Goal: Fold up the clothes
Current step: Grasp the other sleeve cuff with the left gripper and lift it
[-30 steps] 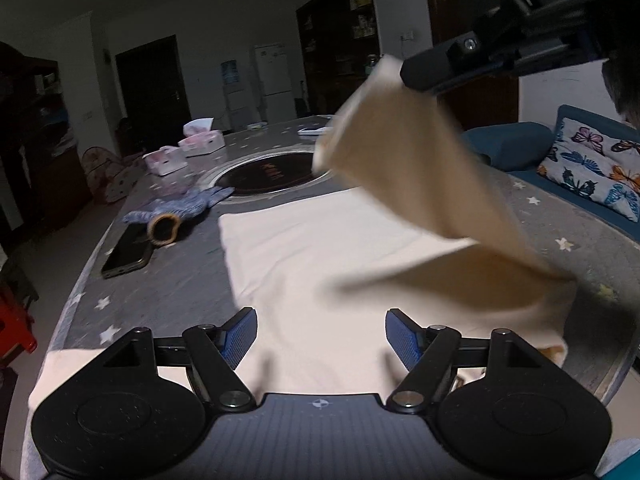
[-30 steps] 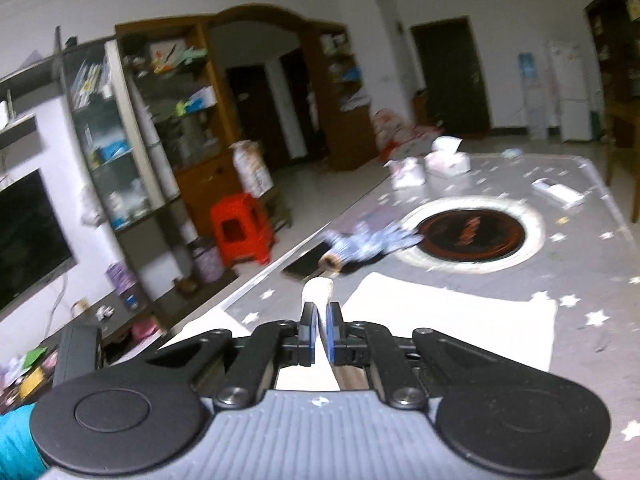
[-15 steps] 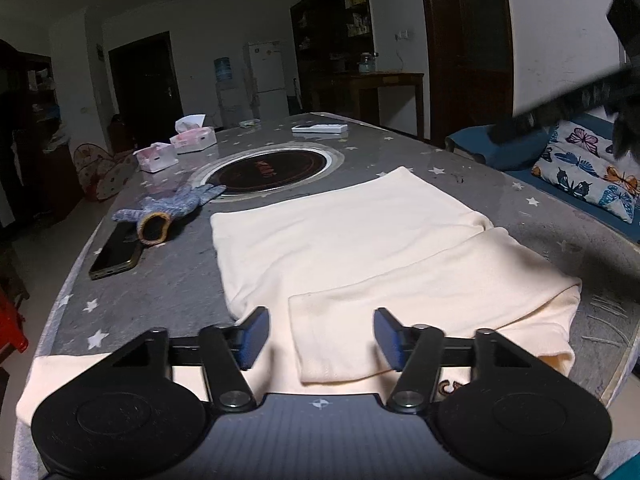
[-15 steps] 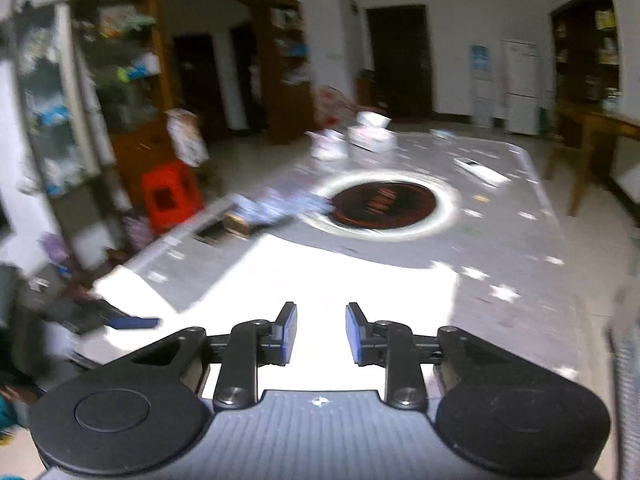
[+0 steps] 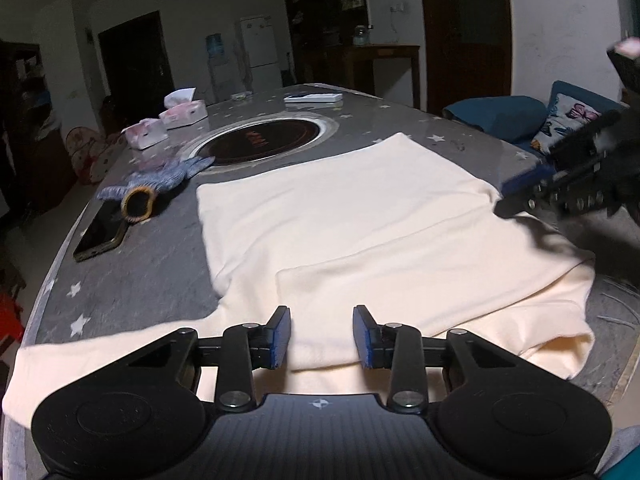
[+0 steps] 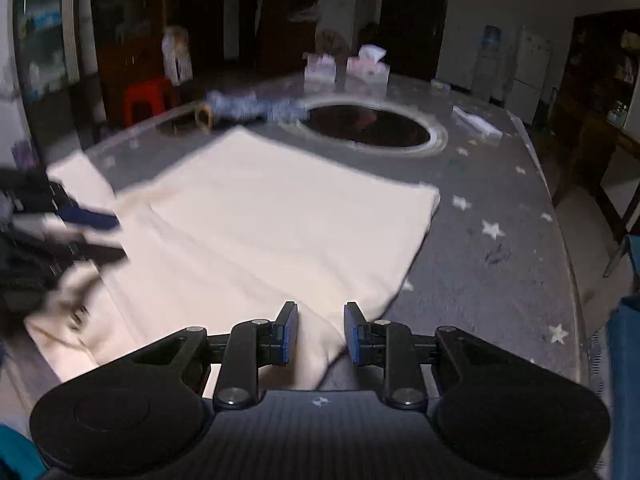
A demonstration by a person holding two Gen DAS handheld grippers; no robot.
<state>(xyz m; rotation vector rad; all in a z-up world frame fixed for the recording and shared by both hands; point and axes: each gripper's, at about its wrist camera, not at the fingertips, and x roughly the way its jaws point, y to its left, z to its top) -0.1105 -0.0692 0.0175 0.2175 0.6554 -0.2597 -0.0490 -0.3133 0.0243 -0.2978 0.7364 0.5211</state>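
A cream shirt lies flat on the grey star-patterned table, with its right sleeve folded across the body. It also shows in the right wrist view. My left gripper is open and empty, low over the shirt's near edge. My right gripper is open and empty over the shirt's right edge; it also shows at the right of the left wrist view. The left gripper shows blurred at the left of the right wrist view.
A blue knitted glove and a phone lie left of the shirt. Tissue boxes and a round black hob sit farther back, with a remote. A sofa with cushions is at the right.
My right gripper carried the sleeve over the shirt, let it go and opened, then swung back to the shirt's right edge. My left gripper stayed open and moved slightly.
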